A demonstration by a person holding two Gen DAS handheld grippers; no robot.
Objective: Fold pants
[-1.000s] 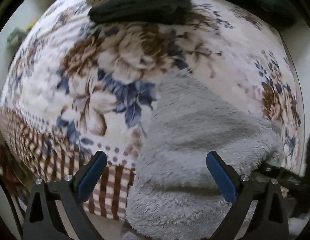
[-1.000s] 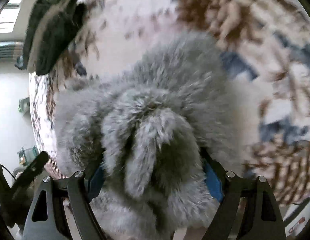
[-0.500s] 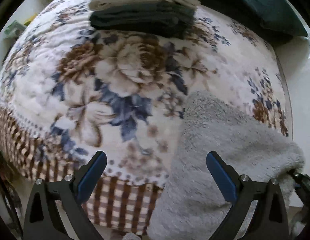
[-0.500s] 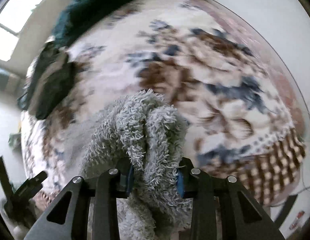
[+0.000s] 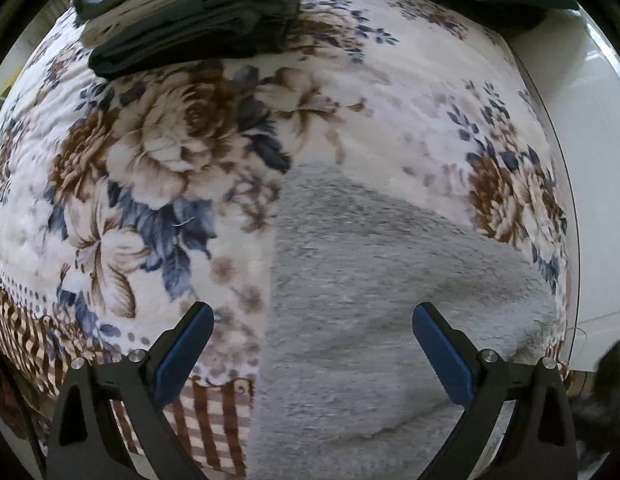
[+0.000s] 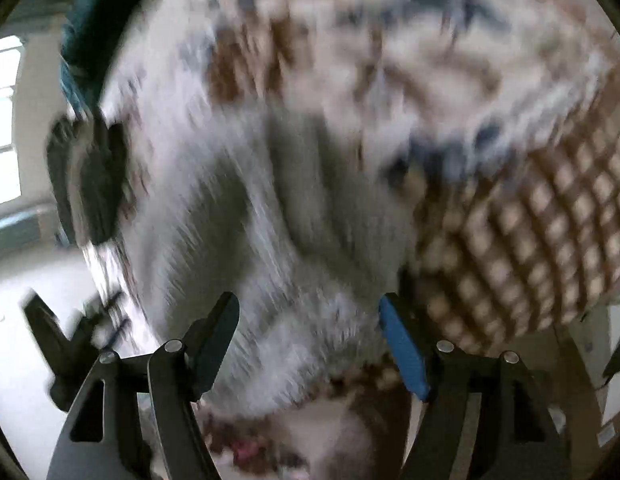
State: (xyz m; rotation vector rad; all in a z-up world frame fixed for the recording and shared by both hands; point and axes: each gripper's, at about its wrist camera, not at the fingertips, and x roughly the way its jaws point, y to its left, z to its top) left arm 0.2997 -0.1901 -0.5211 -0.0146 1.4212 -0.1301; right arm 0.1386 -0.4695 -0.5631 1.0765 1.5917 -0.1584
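On floral blanket: grey fleece pants (image 5: 374, 280) lying flat, near edge.
Left gripper (image 5: 312, 340) fingers wide apart, empty, above pants. Right gripper (image 6: 308, 334) fingers opening, pants between, pads off fabric; view blurred. Folded clothes stack (image 5: 190, 12) at far side. No legible writing.

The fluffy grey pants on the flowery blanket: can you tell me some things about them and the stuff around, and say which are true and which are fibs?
1. The grey pants lie on a flowery blanket. True.
2. The left hand-held gripper is squeezing the pants tight. False: its jaws stand wide apart above the cloth, pinching nothing.
3. A stack of folded clothes sits at the blanket's far end. True.
4. The pants are bright red. False: they are grey and fuzzy.
5. The right hand-held gripper has its jaws opening. True; the blurry picture shows grey fluff between them, with the pads off it.
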